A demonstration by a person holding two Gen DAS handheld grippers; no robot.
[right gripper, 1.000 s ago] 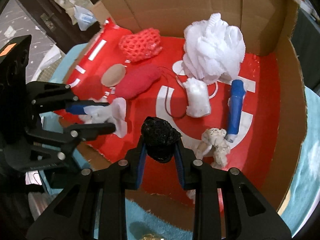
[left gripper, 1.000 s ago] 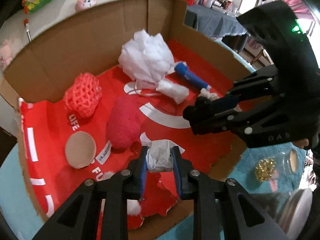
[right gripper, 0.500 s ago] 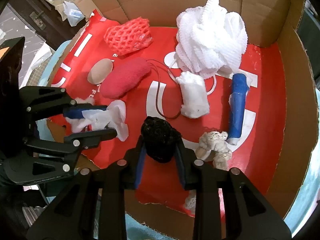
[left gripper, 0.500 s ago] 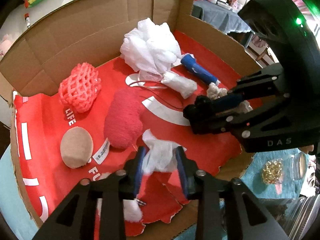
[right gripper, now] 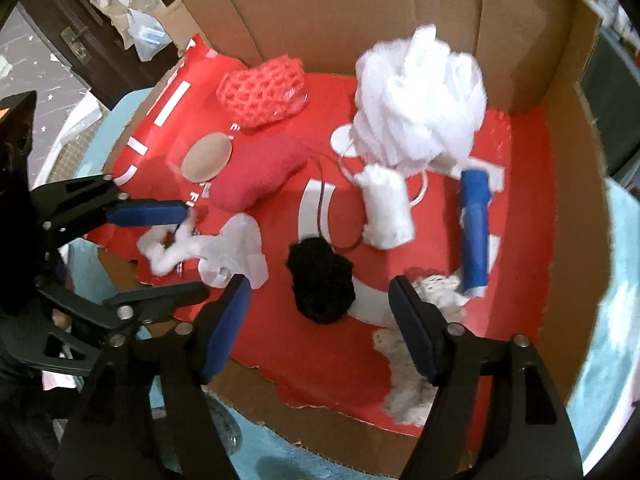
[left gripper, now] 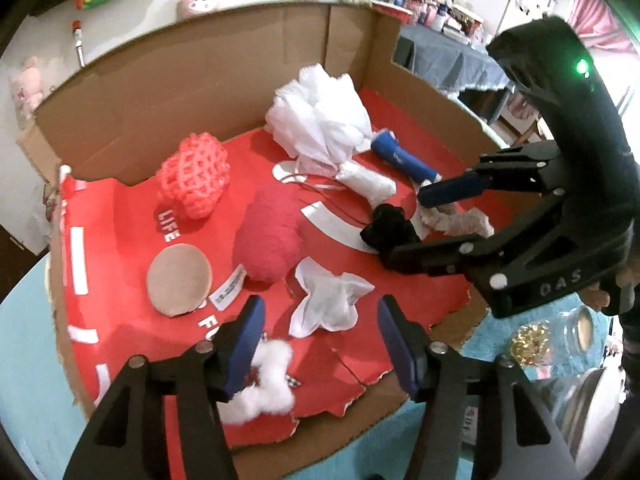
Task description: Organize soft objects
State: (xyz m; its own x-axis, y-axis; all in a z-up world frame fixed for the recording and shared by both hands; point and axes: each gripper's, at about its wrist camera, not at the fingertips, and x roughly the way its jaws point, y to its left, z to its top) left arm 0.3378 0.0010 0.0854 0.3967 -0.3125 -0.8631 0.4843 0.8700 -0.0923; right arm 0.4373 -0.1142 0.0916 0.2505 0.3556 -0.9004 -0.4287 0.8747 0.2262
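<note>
Lying on the red floor of the cardboard box [left gripper: 200,80], a crumpled white cloth [left gripper: 328,300] is seen just beyond the left gripper [left gripper: 320,344], whose jaws are spread apart and empty. A black fuzzy ball [right gripper: 320,284] is framed by the right gripper [right gripper: 320,316], likewise parted, holding nothing.

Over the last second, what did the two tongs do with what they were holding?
Both let go. The left tongs opened and dropped the white tissue wad onto the red box floor; the right tongs opened and released the black pom-pom there too. The white mesh puff, pink plush, coral net and blue tube stayed put.
</note>
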